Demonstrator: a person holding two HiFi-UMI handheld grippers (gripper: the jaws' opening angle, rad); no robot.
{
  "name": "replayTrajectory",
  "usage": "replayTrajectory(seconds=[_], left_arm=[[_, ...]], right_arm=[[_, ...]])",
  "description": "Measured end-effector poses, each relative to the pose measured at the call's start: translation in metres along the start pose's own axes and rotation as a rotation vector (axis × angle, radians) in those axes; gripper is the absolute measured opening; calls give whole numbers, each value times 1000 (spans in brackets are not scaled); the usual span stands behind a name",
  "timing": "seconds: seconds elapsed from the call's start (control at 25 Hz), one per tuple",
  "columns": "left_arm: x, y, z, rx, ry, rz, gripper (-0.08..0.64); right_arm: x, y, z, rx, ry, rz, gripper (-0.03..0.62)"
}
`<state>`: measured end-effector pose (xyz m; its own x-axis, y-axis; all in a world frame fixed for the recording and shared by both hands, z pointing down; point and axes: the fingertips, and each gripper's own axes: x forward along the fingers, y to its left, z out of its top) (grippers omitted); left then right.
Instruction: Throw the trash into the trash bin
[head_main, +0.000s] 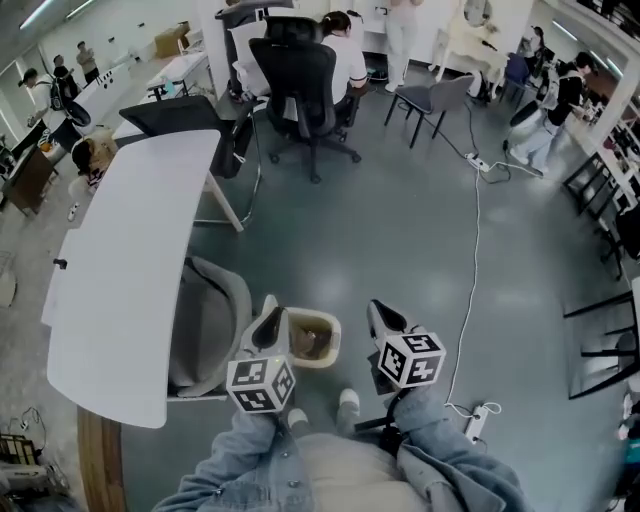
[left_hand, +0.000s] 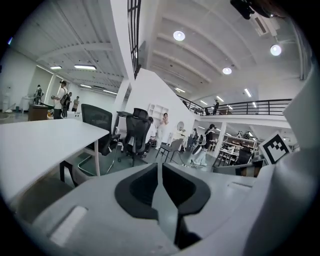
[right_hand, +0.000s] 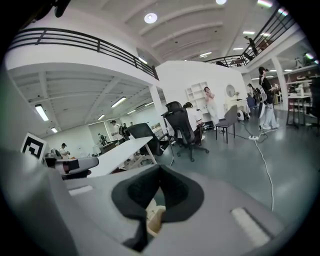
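In the head view a beige trash bin (head_main: 331, 326) stands on the grey floor just ahead of the person's shoes, with brownish trash (head_main: 308, 343) lying inside it. My left gripper (head_main: 270, 322) hangs over the bin's left rim and my right gripper (head_main: 383, 315) is a little to the bin's right. Both are held up off the floor. In the left gripper view the left gripper (left_hand: 160, 167) has its tips together with only a thin slit behind them and nothing between. The right gripper (right_hand: 160, 169) is shut and empty too, and the bin (right_hand: 155, 217) shows through the gap below its tips.
A long white table (head_main: 130, 260) runs along the left, with a grey chair (head_main: 205, 320) tucked against it beside the bin. A white cable and power strip (head_main: 478, 420) lie on the floor at right. Black office chairs (head_main: 300, 80) and several people stand farther back.
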<state>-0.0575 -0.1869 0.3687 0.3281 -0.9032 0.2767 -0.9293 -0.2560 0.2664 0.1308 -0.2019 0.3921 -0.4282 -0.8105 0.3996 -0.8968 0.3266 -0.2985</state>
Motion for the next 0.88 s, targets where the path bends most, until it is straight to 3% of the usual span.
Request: replayTrajectory(seconds=[0.32,0.56,0.88], left_arm=[[-5,12,12,18,-35,64,11],[-9,23,15,18,-51,103,9],[-11,19,16,12,-43,104,9]], right_arm=[[-6,-1,20,-38,-39,-1,3],[-29,-26,43,-97,-78,-70,3],[-37,-41,47,-83,-89,-104,3]])
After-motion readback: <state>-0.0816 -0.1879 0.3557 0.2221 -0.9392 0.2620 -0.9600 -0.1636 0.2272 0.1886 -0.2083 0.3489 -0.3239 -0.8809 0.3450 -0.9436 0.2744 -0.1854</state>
